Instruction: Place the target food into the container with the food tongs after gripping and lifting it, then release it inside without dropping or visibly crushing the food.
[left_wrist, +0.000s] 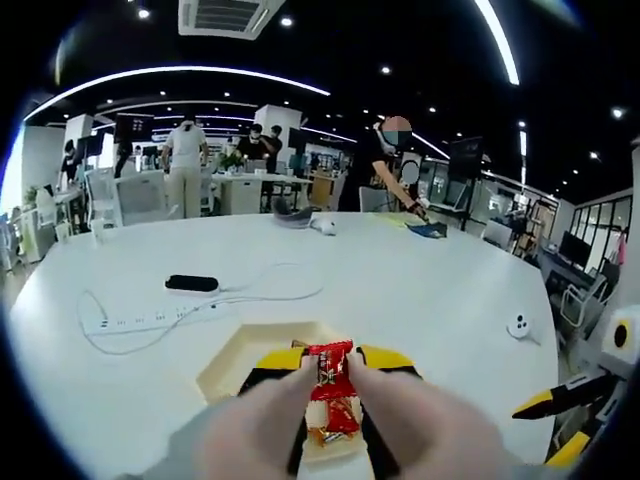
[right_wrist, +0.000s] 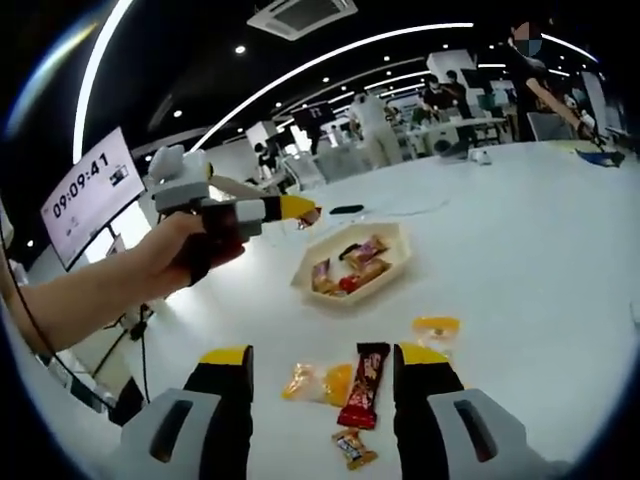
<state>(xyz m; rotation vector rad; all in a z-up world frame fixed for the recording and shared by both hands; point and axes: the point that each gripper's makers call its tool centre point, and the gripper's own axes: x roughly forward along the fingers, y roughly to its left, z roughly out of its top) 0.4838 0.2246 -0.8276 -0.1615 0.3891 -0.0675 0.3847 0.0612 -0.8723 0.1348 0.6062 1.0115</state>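
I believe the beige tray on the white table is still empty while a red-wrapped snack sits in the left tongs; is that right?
Not quite: the beige tray on the white table already holds several wrapped snacks, as the right gripper view shows. The red-wrapped snack does sit in the left tongs.

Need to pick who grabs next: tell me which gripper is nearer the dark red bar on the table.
Right. The right gripper has its jaws open on either side of the dark red bar, just above it. The left gripper is held higher and farther back, beside the tray.
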